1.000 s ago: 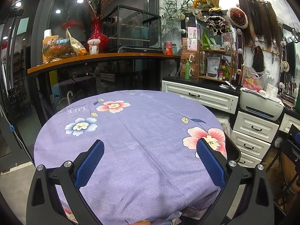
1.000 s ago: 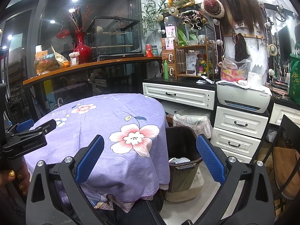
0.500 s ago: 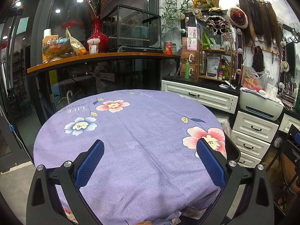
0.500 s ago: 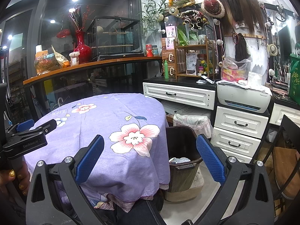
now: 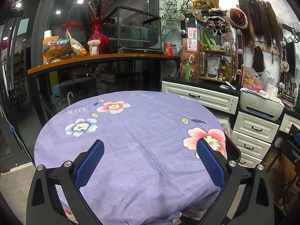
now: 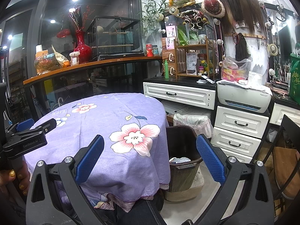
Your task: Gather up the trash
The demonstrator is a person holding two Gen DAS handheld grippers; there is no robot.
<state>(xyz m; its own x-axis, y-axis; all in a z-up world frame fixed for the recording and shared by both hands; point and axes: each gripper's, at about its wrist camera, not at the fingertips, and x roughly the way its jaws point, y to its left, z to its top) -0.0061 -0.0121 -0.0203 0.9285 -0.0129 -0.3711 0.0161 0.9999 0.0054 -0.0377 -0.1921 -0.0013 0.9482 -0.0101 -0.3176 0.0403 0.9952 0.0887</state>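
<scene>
Both tools idle with jaws spread wide and nothing held: left gripper above the purple floral tablecloth, right gripper over the table's near edge, angled toward the dark bin beside it. No trash on the cloth; crumpled paper already lies in the bin, so collecting looks finished. Cluttered shop room, white drawers behind.

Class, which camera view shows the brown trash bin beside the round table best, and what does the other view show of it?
The right wrist view: the trash bin stands in full sight beside the table, white crumpled trash visible inside. The left wrist view shows only a dark sliver of its rim past the tablecloth's right edge.
</scene>
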